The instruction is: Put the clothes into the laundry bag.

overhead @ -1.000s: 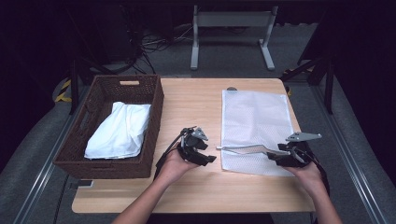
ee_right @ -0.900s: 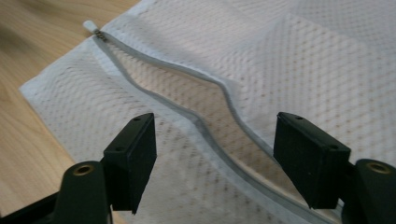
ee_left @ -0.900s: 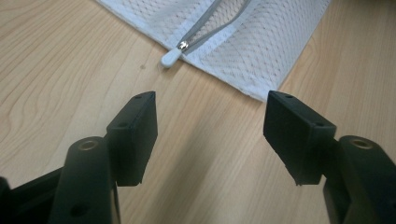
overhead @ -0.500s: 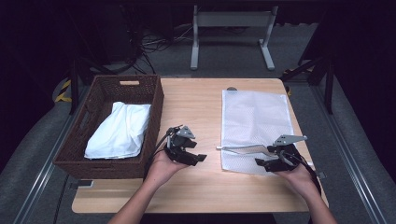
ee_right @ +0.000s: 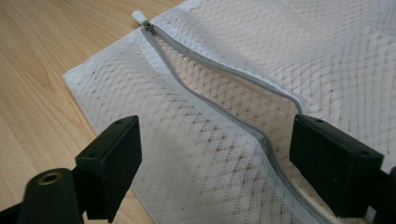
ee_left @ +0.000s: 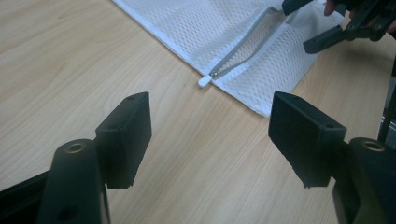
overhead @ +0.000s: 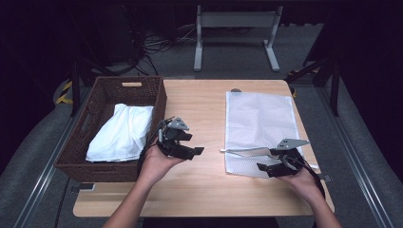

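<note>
A white mesh laundry bag [overhead: 259,118] lies flat on the right half of the wooden table [overhead: 199,104]. Its grey zipper [ee_right: 219,70] along the near edge gapes open, with the white pull tab [ee_left: 204,80] at the left corner. My right gripper [overhead: 268,161] hovers over that edge. Its jaws have just been opening and stand wide above the mesh [ee_right: 261,56] without pressing it. My left gripper [overhead: 189,145] is held above bare wood beside the basket. Its jaws have also just been opening, and nothing is between them [ee_left: 210,126].
A dark wicker basket [overhead: 102,92] stands on the left of the table with a folded white cloth [overhead: 122,133] inside. The right gripper [ee_left: 345,28] shows far off in the left gripper view. A metal stand [overhead: 235,35] and cables sit on the floor behind.
My left gripper has pulled left and upward, away from the bag's corner and toward the basket. The right gripper has shifted slightly at the zipper edge. Both pairs of jaws stand wider.
</note>
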Motion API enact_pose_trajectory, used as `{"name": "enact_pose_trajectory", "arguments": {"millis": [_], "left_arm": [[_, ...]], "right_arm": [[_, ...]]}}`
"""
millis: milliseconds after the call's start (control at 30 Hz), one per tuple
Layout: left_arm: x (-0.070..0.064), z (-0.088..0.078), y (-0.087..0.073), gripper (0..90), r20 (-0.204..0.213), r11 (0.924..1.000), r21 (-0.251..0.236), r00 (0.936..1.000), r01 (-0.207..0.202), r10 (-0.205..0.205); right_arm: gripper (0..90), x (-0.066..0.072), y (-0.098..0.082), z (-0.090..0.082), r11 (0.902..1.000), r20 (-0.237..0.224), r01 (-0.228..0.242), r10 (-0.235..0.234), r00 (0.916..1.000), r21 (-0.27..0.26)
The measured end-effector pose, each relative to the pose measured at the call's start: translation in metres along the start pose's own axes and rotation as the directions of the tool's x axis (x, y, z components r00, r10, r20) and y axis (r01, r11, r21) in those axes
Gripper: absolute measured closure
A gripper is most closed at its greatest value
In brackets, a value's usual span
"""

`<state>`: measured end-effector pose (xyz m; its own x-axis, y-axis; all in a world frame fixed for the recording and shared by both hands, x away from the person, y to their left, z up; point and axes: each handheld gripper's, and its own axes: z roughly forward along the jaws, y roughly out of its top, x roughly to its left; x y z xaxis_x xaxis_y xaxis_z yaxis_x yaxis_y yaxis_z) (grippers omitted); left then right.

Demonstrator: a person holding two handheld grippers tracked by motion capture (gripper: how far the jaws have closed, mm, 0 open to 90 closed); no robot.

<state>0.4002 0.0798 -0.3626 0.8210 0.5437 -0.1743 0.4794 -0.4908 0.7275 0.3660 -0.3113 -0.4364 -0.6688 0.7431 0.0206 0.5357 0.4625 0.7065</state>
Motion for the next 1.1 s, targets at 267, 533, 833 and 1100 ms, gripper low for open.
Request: {"name": "enact_pose_trajectory", "arguments": {"millis": [267,533,833,1100], "left_arm": [[0.013,-0.027,0.006,25.7,-0.038,0.9995,-0.025,0.9991,0.02,-0.02],[0.032,-0.054,0.004,25.2,-0.089,0.9979,-0.054,0.9951,0.037,-0.042],[0.052,-0.075,-0.005,22.7,-0.153,0.9953,-0.068,0.9852,0.069,-0.079],[0.079,-0.104,-0.021,19.6,-0.261,0.9883,-0.093,0.9548,0.121,-0.141]], "right_arm": [[16.4,0.001,-0.002,0.002,1.0,-0.002,0.008,-0.008,1.0,-0.001],[16.1,0.002,-0.001,0.003,0.9999,-0.005,0.01,-0.01,0.9999,0.006],[16.1,0.0,-0.002,0.003,0.9999,0.004,0.013,-0.013,0.9999,0.008],[15.7,0.0,0.0,0.0,0.9996,0.02,0.027,-0.028,0.9994,0.011]]}}
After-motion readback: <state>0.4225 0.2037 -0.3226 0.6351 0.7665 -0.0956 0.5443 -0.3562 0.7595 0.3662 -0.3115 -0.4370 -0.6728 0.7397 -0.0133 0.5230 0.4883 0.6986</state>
